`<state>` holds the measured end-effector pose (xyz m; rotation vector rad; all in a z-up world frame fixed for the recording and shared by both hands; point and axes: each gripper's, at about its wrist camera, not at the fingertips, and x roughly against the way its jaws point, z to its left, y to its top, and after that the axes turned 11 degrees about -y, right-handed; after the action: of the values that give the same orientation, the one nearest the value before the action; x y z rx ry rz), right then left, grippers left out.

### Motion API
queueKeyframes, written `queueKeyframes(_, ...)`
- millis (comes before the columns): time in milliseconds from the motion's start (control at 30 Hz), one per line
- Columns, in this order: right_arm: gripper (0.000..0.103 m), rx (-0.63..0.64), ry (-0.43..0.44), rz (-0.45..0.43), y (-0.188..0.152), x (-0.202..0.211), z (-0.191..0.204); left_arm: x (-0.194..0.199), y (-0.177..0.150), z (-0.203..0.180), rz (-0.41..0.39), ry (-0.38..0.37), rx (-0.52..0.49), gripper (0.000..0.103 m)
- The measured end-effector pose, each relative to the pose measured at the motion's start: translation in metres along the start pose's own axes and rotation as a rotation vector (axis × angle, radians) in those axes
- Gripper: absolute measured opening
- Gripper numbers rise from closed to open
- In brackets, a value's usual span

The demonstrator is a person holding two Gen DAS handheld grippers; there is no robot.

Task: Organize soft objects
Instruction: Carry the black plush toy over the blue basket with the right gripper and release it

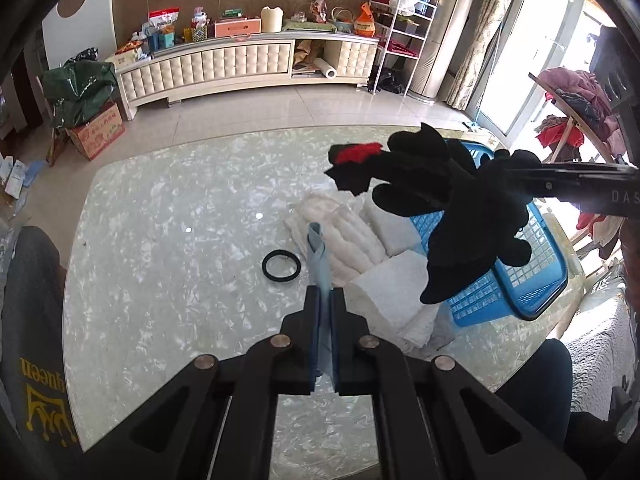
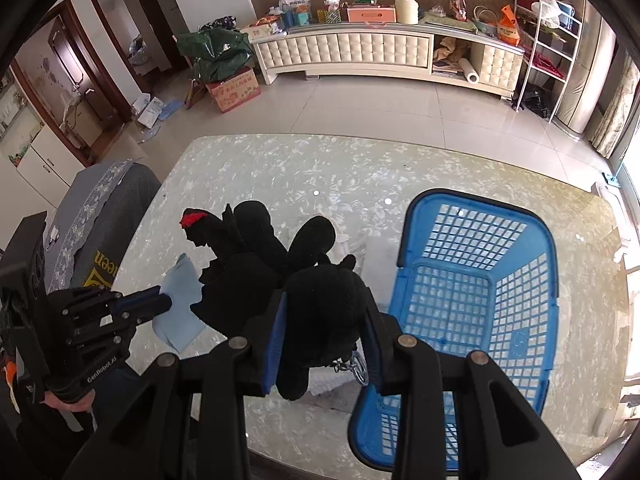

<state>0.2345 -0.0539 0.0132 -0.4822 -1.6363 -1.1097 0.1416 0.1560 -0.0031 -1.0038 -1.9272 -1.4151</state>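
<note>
My left gripper [image 1: 325, 300] is pinched fully together on a light blue cloth [image 1: 319, 256], a thin strip of it running up between my fingers and poking out past the tips; from the right wrist view the same cloth [image 2: 180, 304] spreads out as a loose sheet hanging off that gripper [image 2: 170, 302], clear above the tabletop. My right gripper [image 2: 324, 332] stands partly open, its blue pads clamped on either side of a black plush toy [image 2: 320, 312] with a red patch at one end; a small metal ring dangles below the toy just beside my right finger. In the left wrist view the plush toy [image 1: 448, 208] hangs in the air off the right gripper [image 1: 520, 176], over the near corner of the blue plastic basket [image 1: 532, 248]. The basket [image 2: 480, 280] sits on the marbled glass table [image 2: 300, 168], to the right, and I see nothing lying in it. Just beside its left wall lie folded white fluffy cloths [image 1: 360, 240] in a small pile, touching one another. A black ring [image 1: 281, 265] lies flat on the table [image 1: 160, 240], near the pile and apart from it.
</note>
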Motion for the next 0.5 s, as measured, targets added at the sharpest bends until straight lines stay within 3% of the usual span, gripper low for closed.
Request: queueKeyframes(500,0.033,-0.053,-0.019,-0.011,-0.027,0.019,-0.058,-0.013,0.016,-0.049,0.030,-0.059,-0.074,0.004)
